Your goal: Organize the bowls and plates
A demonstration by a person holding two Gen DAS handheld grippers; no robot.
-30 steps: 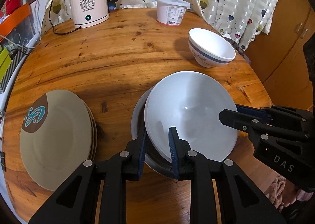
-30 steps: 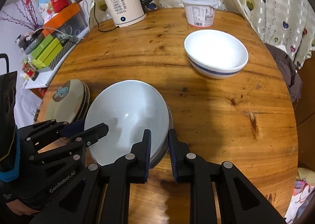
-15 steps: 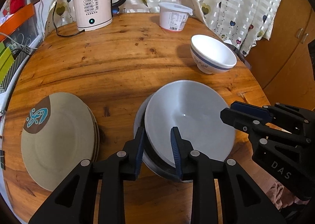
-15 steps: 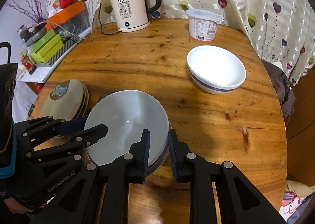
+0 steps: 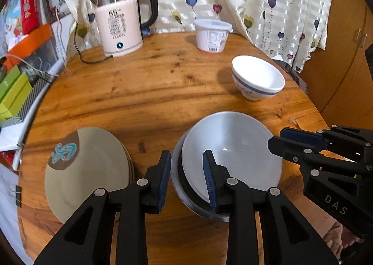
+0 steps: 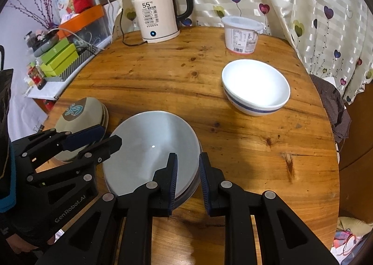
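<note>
Grey bowl (image 5: 233,148) sits nested on a metal one near me. My left gripper (image 5: 186,176) has just been opening, straddling its left rim loosely; my right gripper (image 6: 188,177) straddles the right rim, grip unclear. Beige plates (image 5: 86,171) left, white bowl (image 6: 255,87) far right.

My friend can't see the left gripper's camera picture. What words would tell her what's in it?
Both grippers, left and right, straddle opposite rims of a grey bowl nested in another on a round wooden table. Tan plates sit left, a white blue-striped bowl behind.
</note>
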